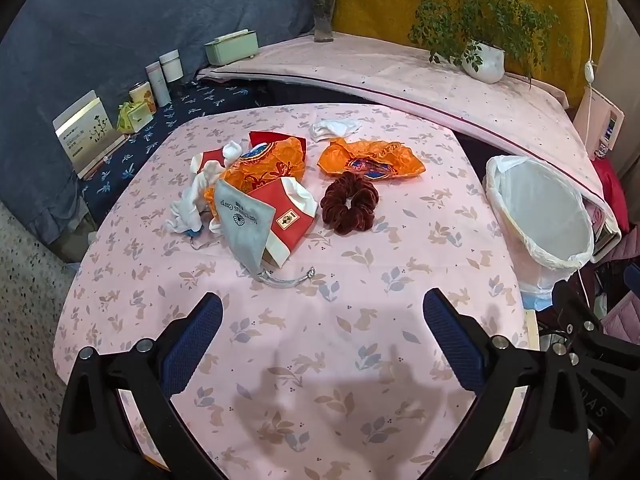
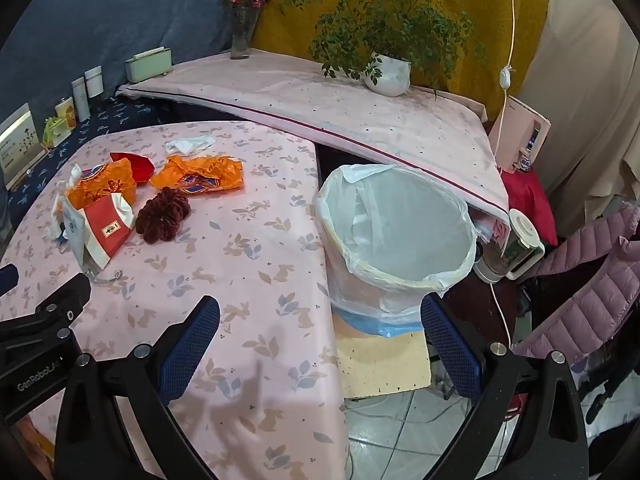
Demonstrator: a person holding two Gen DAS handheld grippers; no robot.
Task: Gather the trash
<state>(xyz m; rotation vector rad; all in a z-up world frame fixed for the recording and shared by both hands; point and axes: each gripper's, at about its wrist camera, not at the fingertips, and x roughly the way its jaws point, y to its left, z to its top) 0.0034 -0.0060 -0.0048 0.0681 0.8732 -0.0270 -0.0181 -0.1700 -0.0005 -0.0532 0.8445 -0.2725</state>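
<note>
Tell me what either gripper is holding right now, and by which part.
Nothing is held. The left gripper and right gripper both stand wide open and empty above the pink rabbit-print tablecloth.

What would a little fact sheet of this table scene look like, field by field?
surface: table with pink rabbit-print cloth
litter: orange wrappers, red-and-white cartons, white tissues
other items: grey pouch, dark red scrunchie
bin: white-lined bin, beside the table, nothing seen inside
left gripper: open, holding nothing
right gripper: open, holding nothing
</note>
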